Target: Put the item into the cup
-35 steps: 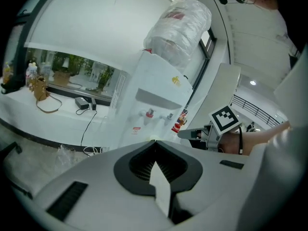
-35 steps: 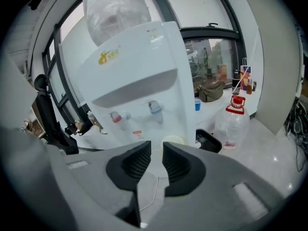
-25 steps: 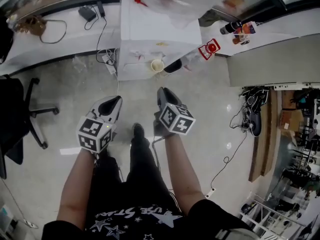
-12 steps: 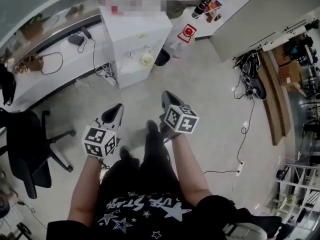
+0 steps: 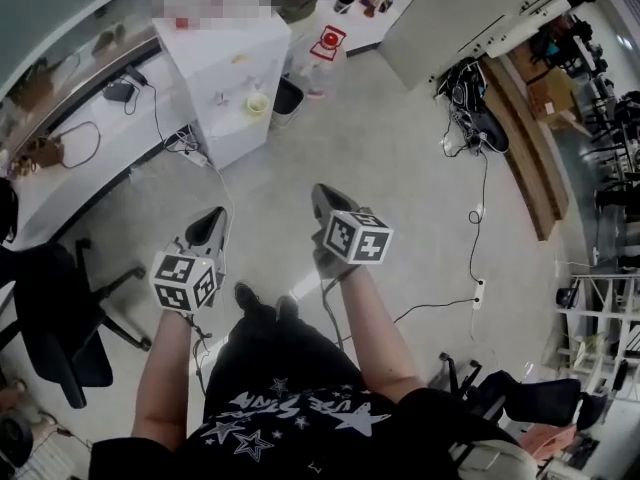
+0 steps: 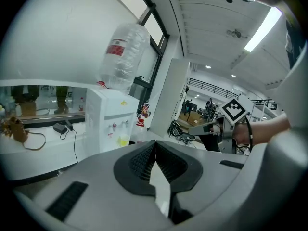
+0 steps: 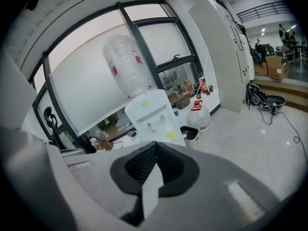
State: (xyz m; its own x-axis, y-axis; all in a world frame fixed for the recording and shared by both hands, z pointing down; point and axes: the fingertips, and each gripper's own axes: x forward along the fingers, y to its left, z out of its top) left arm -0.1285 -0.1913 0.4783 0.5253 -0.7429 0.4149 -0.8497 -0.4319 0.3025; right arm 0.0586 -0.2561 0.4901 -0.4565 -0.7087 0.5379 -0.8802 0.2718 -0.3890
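- My left gripper [image 5: 214,218]: jaws pressed together, nothing held;
- My right gripper [image 5: 320,194]: jaws pressed together, nothing held;
- Small pale yellow cup [image 5: 257,103]: in the recess of the white water dispenser [image 5: 215,63], well apart from both.

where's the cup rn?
Head view, upper left: the yellow cup sits under the taps of the white water dispenser, just left of the black bin.

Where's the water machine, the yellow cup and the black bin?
water dispenser [image 7: 153,113]: right gripper view, on its white front panel.
yellow cup [image 7: 171,135]: right gripper view, on its side, below the taps.
black bin [image 7: 191,132]: right gripper view, on its dark top, on the floor beside the dispenser.
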